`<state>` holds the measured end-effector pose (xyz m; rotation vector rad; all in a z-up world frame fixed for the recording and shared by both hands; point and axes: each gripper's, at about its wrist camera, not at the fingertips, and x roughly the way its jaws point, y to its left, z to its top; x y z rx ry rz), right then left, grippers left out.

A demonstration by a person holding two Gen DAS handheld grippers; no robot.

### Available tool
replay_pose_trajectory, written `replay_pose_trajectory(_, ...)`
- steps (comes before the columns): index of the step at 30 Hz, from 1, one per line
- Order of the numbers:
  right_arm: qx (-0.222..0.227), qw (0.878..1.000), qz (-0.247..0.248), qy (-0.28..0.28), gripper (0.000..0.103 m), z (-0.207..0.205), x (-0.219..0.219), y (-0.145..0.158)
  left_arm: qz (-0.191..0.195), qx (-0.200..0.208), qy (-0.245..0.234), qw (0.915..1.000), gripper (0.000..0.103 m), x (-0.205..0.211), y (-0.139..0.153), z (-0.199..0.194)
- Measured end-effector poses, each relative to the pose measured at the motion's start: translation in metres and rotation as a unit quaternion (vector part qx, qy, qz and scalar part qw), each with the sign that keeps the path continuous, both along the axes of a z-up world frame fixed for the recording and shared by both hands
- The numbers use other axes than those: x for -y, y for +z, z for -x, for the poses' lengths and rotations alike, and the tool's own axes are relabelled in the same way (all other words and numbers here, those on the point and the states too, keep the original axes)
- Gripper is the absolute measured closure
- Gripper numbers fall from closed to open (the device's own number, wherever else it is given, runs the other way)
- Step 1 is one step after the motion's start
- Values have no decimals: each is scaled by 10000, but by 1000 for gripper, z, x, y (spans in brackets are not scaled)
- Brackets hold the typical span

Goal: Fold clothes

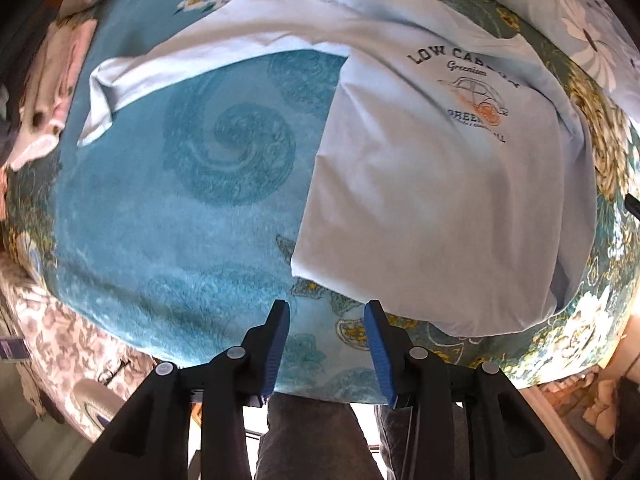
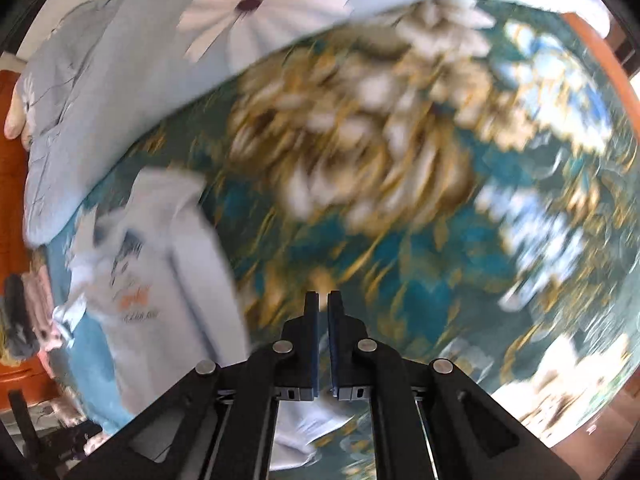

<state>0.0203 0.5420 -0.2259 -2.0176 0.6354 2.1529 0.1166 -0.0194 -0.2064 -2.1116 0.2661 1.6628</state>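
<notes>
A pale blue T-shirt with a car print and dark lettering lies partly folded on the teal blanket. One sleeve stretches out to the left. My left gripper hovers over the blanket just short of the shirt's near hem. Its jaws stand apart with nothing between them. In the blurred right wrist view the same shirt lies at the lower left. My right gripper is shut and empty, to the right of the shirt, above the blanket's flower pattern.
A light blue quilt with white daisies is bunched along the far side of the bed. Folded pink and dark garments are stacked at the left. A person's dark trouser legs stand at the bed's near edge. Orange wood frames the bed.
</notes>
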Motion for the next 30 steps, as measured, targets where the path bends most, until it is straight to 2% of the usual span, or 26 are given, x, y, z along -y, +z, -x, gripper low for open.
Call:
replay_pose_trajectory(2, 26, 9981, 597, -168, 98, 8, -12, 0, 50, 12, 52, 10000, 60, 1, 1, -2)
replay_pose_trajectory(4, -20, 9970, 774, -83, 94, 4, -4, 1, 100, 33, 86, 9999, 60, 1, 0, -3)
replay_pose_trajectory(6, -23, 9952, 983, -3, 81, -6, 12, -4, 133, 34, 98, 9999, 59, 0, 0, -3)
replay_pose_trajectory(8, 39, 9913, 1313, -10, 48, -18, 26, -14, 163, 35, 79, 9998, 56, -2, 1, -3)
replay_pose_trajectory(11, 255, 9883, 1499, 130, 47, -34, 51, -31, 189, 34, 0, 9998, 54, -6, 4, -4)
replay_pose_trajectory(14, 633, 9877, 1409, 248, 47, -48, 72, -52, 204, 22, -123, 9997, 52, -12, 7, -7)
replay_pose_trajectory(15, 749, 9867, 1425, 218, 48, -52, 76, -59, 210, 17, -155, 9997, 51, -13, 7, -8)
replay_pose_trajectory(16, 831, 9845, 1542, 88, 57, -55, 78, -64, 223, 18, -178, 9996, 51, -15, 7, -8)
replay_pose_trajectory(17, 912, 9819, 1658, -42, 71, -58, 79, -70, 238, 24, -197, 9995, 50, -16, 7, -9)
replay_pose_trajectory(20, 919, 9795, 1786, -128, 92, -56, 83, -71, 275, 77, -214, 9994, 50, -20, 5, -10)
replay_pose_trajectory(23, 756, 9838, 1622, 121, 97, -44, 85, -61, 291, 97, -231, 9993, 49, -23, 5, -10)
replay_pose_trajectory(26, 556, 9924, 971, 507, 101, -22, 75, -46, 296, 120, -220, 9992, 49, -26, 4, -9)
replay_pose_trajectory(30, 410, 9967, 297, 632, 103, 8, 42, -34, 299, 133, -204, 9993, 49, -27, 4, -7)
